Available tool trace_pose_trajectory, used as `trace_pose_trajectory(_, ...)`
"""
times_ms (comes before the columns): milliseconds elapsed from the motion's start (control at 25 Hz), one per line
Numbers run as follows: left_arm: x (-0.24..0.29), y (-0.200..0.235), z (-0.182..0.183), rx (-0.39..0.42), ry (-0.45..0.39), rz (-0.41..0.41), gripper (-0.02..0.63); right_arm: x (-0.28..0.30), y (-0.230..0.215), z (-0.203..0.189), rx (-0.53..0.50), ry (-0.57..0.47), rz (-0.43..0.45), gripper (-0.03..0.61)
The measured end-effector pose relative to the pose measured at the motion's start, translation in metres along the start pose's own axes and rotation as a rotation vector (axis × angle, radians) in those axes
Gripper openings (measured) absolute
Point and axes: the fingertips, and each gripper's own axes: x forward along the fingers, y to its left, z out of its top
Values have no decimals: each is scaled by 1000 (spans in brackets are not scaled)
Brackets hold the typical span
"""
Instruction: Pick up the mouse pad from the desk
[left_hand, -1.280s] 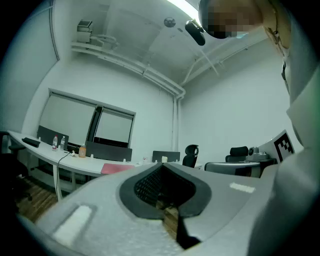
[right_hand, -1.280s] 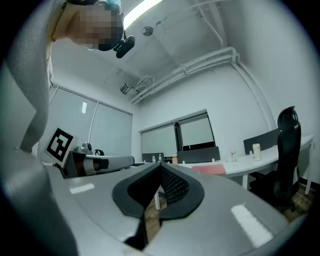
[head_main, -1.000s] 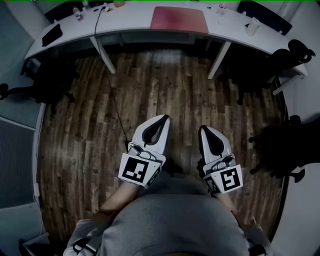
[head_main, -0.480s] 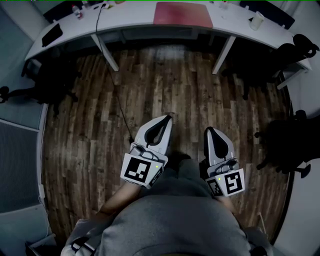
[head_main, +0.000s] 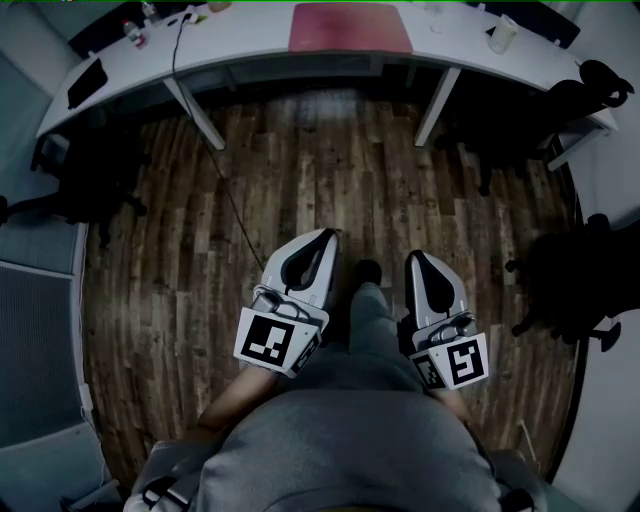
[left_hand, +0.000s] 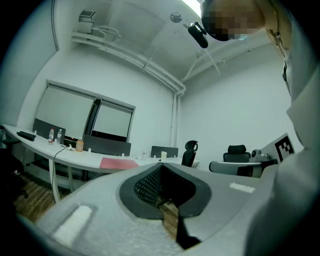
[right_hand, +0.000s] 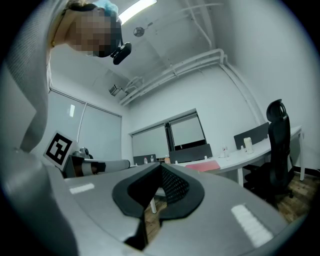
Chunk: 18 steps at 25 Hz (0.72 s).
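Mouse pad (head_main: 350, 27): red, flat on the white desk (head_main: 250, 45), across the wood floor (head_main: 300, 160), well apart from both tools.
Left gripper (head_main: 325, 238), right gripper (head_main: 415, 258): jaws pressed together, nothing between them.
Step in hand: approach. Advisable: close in squarely and spread one gripper's jaws before reaching the pad's near edge.

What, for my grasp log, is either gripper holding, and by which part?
Nothing is held. The left gripper and right gripper are both shut and empty; the red mouse pad lies untouched on the desk.
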Motion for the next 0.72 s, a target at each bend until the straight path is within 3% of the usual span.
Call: trace_pose_trajectory(720, 167, 73, 31, 34, -40, 85, -2, 150, -124, 24, -28, -9, 91, 2)
